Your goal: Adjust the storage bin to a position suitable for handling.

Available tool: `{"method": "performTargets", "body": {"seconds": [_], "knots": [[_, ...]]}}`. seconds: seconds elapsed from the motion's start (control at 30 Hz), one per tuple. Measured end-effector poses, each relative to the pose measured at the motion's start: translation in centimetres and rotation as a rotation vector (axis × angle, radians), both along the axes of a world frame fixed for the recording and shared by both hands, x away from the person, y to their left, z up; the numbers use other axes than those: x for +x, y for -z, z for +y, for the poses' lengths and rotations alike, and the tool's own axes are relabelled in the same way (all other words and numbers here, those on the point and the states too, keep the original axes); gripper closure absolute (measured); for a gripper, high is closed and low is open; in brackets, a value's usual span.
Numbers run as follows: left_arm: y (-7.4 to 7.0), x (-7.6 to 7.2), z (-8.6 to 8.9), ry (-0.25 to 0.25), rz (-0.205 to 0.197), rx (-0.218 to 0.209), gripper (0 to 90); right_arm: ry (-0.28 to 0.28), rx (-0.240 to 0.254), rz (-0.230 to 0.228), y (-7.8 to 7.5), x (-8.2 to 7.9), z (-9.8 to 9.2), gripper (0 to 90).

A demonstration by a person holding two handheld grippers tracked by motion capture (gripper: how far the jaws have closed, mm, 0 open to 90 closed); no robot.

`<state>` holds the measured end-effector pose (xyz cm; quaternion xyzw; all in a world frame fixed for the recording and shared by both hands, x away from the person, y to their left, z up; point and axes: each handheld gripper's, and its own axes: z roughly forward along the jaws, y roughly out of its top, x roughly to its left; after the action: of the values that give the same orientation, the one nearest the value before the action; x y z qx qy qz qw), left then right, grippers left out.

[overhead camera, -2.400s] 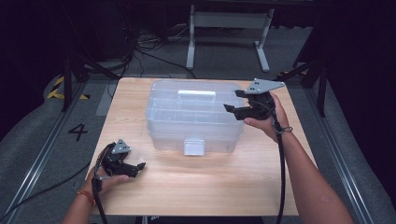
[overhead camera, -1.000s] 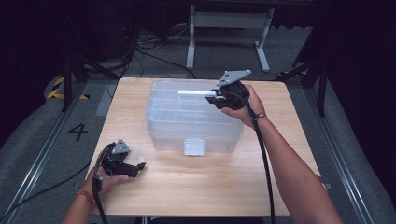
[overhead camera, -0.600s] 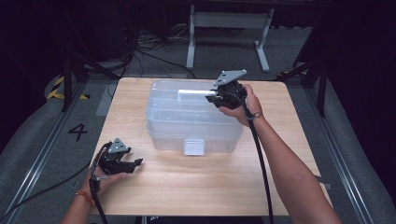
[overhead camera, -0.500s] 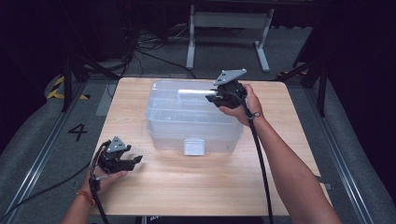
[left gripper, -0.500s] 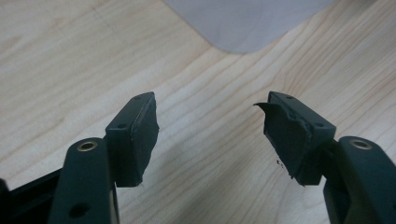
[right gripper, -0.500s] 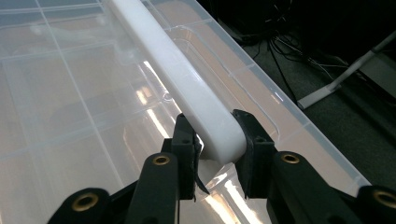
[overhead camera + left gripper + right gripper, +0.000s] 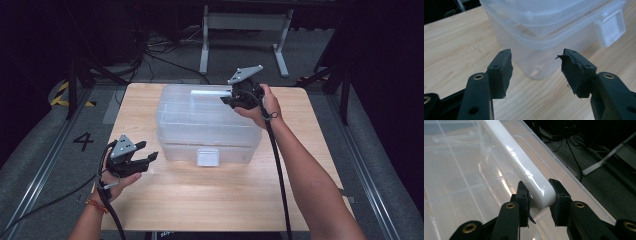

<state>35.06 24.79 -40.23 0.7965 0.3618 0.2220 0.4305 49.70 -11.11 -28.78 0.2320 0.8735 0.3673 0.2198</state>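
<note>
A clear plastic storage box (image 7: 207, 125) with a lid stands in the middle of the wooden table (image 7: 310, 135). A white handle (image 7: 210, 92) runs along its far top edge, and a white latch (image 7: 207, 157) hangs on its front. My right gripper (image 7: 227, 99) is shut on the right end of that handle (image 7: 516, 160), with both pads pressing it (image 7: 540, 202). My left gripper (image 7: 150, 157) is open, low at the front left. Its jaws (image 7: 535, 68) point at the box's near corner (image 7: 544, 32), a short gap away, with the latch (image 7: 610, 26) off to the right.
Bare table top (image 7: 215, 200) lies in front of the box and to its right. A white metal stand (image 7: 245, 22) and cables (image 7: 160, 55) sit on the dark floor behind the table. A floor mark "4" (image 7: 83, 141) is at the left.
My right gripper moved from the box's right side to the far handle and shut on it. My left gripper lifted a little and edged toward the box.
</note>
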Motion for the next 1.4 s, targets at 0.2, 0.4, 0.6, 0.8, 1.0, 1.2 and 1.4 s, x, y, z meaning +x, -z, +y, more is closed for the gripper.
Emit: {"method": "performTargets", "body": {"seconds": [0.2, 0.4, 0.6, 0.8, 1.0, 1.2, 1.4], "knots": [[-0.9, 0.4, -0.7, 0.006, 0.003, -0.018, 49.6, 0.006, -0.003, 0.011, -0.4, 0.4, 0.1, 71.5], [-1.1, 1.1, -0.9, 0.008, 0.006, -0.025, 58.6, 0.016, -0.019, 0.015, -0.8, 0.8, 0.3, 71.0], [-1.4, 1.7, -1.1, 0.012, -0.001, -0.047, 69.4, 0.017, -0.02, 0.016, -0.9, 0.8, 0.3, 70.9], [-1.8, 1.8, -1.3, 0.013, -0.035, -0.058, 74.4, 0.014, -0.018, 0.017, -0.8, 0.8, 0.1, 71.1], [-2.3, 1.7, -1.6, 0.021, -0.055, -0.045, 76.4, -0.01, -0.043, 0.004, -0.6, 0.4, 0.2, 71.3], [-1.7, 1.5, -1.3, 0.012, -0.045, -0.044, 75.6, -0.003, -0.031, 0.012, -0.8, 0.7, 0.1, 71.1], [-1.3, 1.9, -1.4, 0.015, -0.032, -0.018, 77.5, -0.002, -0.01, 0.024, -1.0, 1.2, 0.0, 70.9]]}}
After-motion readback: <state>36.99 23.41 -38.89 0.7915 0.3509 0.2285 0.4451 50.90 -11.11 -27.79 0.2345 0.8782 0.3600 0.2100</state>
